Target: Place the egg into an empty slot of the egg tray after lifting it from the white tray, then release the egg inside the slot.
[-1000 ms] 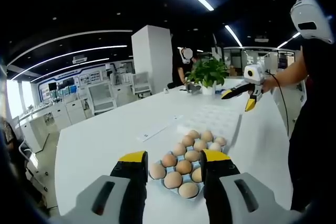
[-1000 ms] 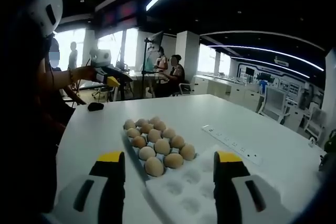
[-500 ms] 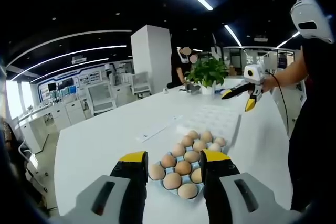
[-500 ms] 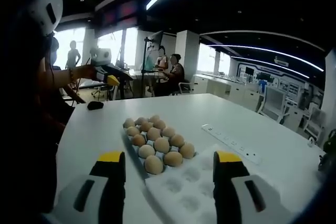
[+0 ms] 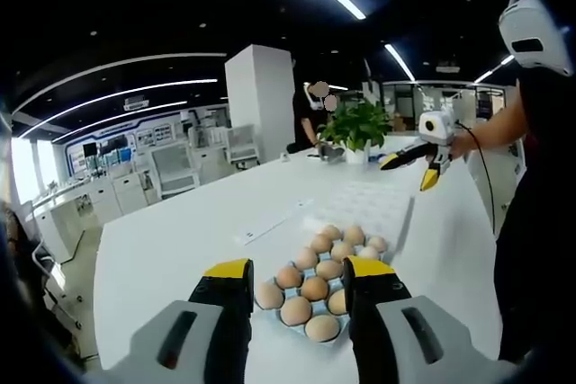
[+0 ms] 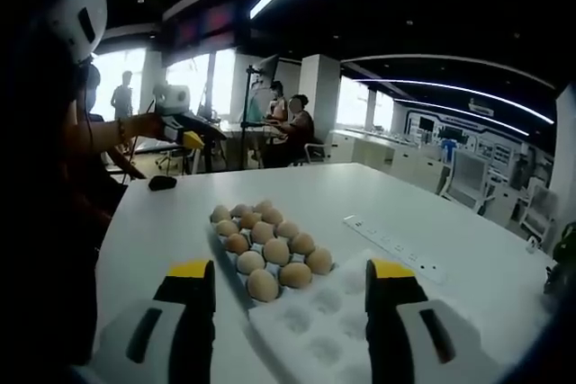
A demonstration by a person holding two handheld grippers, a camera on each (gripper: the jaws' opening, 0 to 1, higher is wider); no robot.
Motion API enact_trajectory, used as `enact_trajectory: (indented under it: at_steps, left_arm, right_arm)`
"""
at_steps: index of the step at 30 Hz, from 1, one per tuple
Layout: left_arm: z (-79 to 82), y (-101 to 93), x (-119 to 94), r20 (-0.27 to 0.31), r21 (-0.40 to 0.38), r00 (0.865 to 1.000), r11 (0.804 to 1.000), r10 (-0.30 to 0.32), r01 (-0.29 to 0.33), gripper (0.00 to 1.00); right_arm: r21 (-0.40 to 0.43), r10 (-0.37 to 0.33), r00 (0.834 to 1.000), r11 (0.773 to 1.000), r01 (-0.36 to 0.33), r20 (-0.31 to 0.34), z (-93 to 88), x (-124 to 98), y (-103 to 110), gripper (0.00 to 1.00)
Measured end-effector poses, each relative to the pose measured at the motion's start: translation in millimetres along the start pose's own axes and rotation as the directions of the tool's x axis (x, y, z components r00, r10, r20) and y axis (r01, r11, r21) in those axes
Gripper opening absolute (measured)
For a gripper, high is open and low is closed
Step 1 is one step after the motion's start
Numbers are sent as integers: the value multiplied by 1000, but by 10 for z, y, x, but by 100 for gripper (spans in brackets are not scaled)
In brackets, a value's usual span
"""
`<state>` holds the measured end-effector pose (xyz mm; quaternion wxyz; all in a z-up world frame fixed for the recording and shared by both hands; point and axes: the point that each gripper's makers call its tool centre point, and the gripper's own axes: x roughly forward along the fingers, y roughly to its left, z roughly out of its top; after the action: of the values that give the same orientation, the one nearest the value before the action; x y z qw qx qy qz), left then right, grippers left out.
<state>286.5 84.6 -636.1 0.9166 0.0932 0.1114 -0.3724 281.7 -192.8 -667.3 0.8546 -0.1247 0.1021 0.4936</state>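
Both grippers hang over the table with jaws apart and nothing between them; the eggs lie together in one tray beside an empty white one.

In the left gripper view, the left gripper [image 5: 300, 281] is held spread just above the near end of the tray of eggs [image 5: 322, 271], which sits on the white table [image 5: 180, 240]. Just past the eggs lies the white tray [image 5: 369, 200], its slots bare, with a power strip [image 5: 272, 223] beside it. Farther off, the right gripper [image 5: 417, 164] hangs over the table in the person's hand [image 5: 463, 142], with a potted plant [image 5: 359, 128] beyond it. In the right gripper view, that gripper's spread jaws frame the white tray's near corner, with the eggs just behind it.
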Motion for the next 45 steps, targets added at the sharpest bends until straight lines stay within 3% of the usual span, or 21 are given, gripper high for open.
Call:
enact_trajectory:
  at_steps: [45]
  left_arm:
    - [49,6,15,5,10,1000,1000,2,-2,39]
  right_arm:
    - [5,-10,1000,1000,10,4,-12,1,-27,68]
